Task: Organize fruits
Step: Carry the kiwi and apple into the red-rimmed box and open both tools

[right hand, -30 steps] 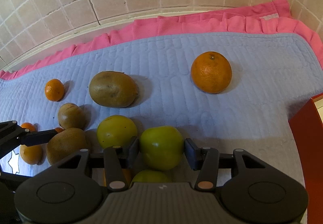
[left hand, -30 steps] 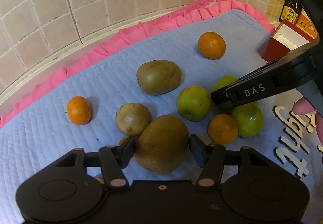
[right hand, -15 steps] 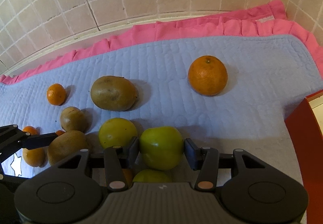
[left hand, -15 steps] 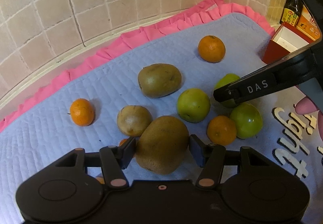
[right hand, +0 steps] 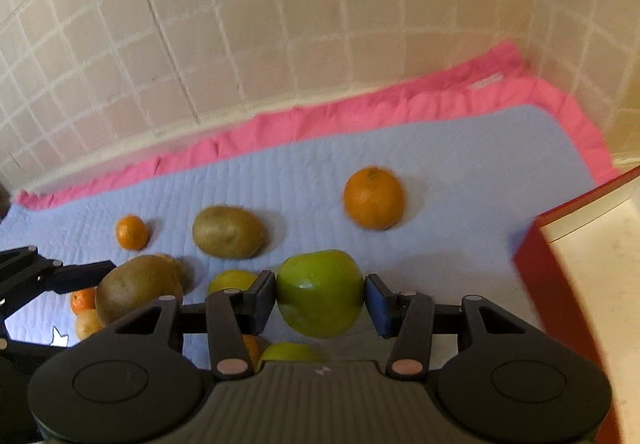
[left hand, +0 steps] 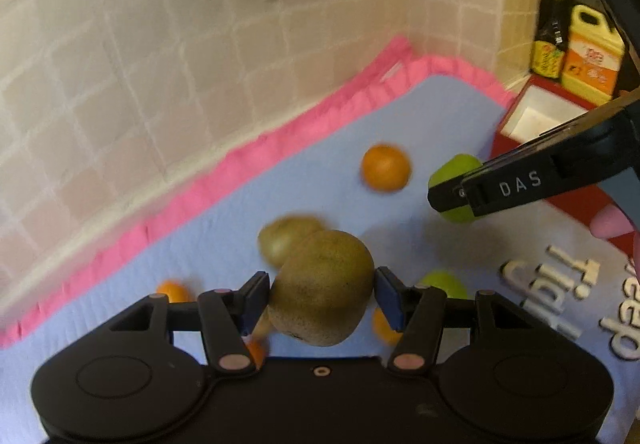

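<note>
Tongs (left hand: 320, 294) clamping kiwi (left hand: 322, 288), tongs (right hand: 320, 298) apple (right hand: 320, 292).

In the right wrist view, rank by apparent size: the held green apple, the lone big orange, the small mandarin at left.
1. Green apple, though nearest the camera, so inflated.
2. Big orange.
3. Small mandarin.

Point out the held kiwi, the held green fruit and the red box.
kiwi (left hand: 322, 288), left wrist view, middle of its brown skin between the left gripper's pads.
green fruit (right hand: 320, 292), right wrist view, centre of its front face between the right gripper's pads.
red box (right hand: 560, 296), right wrist view, its red side wall.
</note>
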Action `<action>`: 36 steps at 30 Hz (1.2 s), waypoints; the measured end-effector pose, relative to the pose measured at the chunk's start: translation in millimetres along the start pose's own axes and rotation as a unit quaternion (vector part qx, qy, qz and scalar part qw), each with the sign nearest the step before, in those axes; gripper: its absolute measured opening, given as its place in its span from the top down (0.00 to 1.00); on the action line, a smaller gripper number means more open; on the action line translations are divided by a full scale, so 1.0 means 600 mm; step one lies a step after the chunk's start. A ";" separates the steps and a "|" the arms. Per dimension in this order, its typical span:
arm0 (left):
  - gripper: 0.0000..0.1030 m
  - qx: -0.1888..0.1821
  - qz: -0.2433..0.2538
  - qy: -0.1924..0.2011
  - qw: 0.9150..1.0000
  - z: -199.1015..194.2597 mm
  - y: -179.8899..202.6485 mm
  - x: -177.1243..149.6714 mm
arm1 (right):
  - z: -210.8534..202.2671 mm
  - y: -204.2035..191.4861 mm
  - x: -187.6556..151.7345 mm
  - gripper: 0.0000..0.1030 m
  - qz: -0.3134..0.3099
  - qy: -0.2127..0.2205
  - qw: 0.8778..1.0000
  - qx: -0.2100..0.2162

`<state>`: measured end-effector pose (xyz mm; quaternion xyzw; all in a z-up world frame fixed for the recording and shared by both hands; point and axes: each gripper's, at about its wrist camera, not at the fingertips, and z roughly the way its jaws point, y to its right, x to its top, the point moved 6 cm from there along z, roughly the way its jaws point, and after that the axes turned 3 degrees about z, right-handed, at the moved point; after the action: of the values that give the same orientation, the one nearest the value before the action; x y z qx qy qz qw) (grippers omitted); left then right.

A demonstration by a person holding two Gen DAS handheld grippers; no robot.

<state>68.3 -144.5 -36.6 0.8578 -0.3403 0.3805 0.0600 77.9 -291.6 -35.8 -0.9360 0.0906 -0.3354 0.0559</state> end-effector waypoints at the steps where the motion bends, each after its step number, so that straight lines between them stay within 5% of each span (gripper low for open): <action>1: 0.33 -0.003 0.010 0.010 1.000 -0.004 0.012 0.016 | -0.015 0.012 0.003 0.51 0.003 0.009 1.000 -0.005; 11: 0.33 -0.111 0.073 0.085 0.987 0.019 0.171 0.194 | -0.159 0.219 0.011 0.51 0.082 0.083 0.987 -0.110; 18: 0.33 -0.227 0.077 0.058 0.969 0.116 0.307 0.289 | -0.182 0.399 -0.053 0.51 0.187 0.052 0.966 -0.173; 29: 0.33 -0.235 0.088 -0.068 0.966 0.274 0.413 0.270 | -0.097 0.459 -0.123 0.51 0.219 -0.036 0.961 -0.167; 36: 0.36 -0.219 0.097 -0.062 0.969 0.287 0.419 0.262 | -0.089 0.460 -0.130 0.50 0.214 -0.051 0.963 -0.154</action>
<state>90.6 -482.9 -87.7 0.8089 -0.4997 0.2464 0.1881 -52.0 -547.4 -88.6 -0.9079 0.3362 -0.2499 -0.0139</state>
